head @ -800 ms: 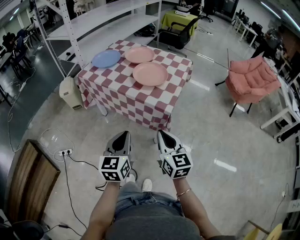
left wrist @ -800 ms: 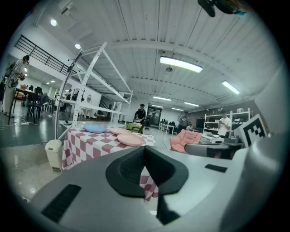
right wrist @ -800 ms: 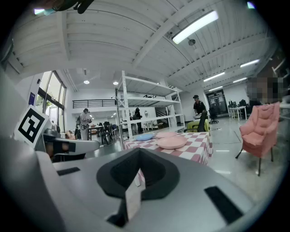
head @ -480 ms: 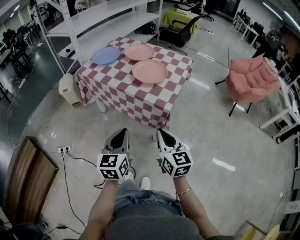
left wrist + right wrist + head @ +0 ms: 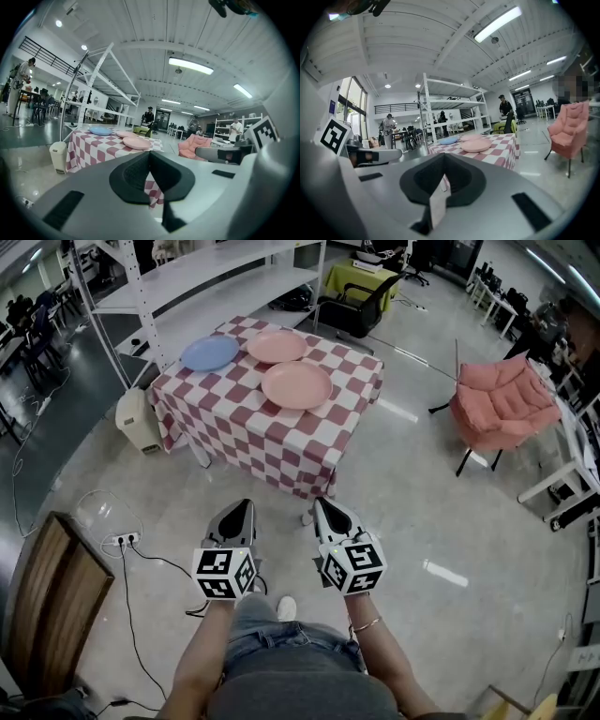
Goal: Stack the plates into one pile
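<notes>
Plates lie singly on the checkered table point(image 5: 281, 442), none stacked yet. The blue plate point(image 5: 210, 353) is at the far left, the back pink plate point(image 5: 277, 347) is just beside it, and the front pink plate point(image 5: 296, 385) is nearer the front edge. Whether the two pink rims touch is not clear.

The left tongs point(image 5: 241, 509) and right tongs point(image 5: 323, 506) are held side by side in front of the person's waist. They point toward the table but are well apart from it, over bare floor point(image 5: 422, 512). Each pair is pressed together with nothing between, as both gripper views show. That probably suits the approach, since nothing is within reach to grasp and closed tongs carry compactly.

The task looks unstarted. The person would need to step up to the table first, then spread one pair. All three plates rest flat on the cloth with low rims, so a grip likely has to come in at a rim from the side. The blue plate, off at the corner, may be the awkward reach.
</notes>
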Tool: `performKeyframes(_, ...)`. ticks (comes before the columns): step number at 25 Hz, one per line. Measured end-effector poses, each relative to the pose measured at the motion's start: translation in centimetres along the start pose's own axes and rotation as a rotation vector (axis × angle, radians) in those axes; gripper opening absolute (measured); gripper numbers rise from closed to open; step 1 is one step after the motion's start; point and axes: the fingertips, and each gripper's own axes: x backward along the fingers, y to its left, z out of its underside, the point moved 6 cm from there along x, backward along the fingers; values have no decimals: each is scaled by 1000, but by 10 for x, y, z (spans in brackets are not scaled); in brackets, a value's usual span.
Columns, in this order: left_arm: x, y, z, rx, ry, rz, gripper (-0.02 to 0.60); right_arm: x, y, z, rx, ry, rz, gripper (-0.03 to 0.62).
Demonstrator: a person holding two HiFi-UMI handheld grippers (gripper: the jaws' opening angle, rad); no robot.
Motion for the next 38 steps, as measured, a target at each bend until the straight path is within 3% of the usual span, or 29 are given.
performKeyframes(11,-14,12,-2,-20,14,-34,15,-14,-13,-1,-15,8,14,9)
performKeyframes(18,-45,43,-4,-8,26,-66,15,-54,-21,2,-24,43,21,9)
performKeyframes(38,-235,190,-51,-25,92,-28,15,-272,-67,-17,-68,126,75,9)
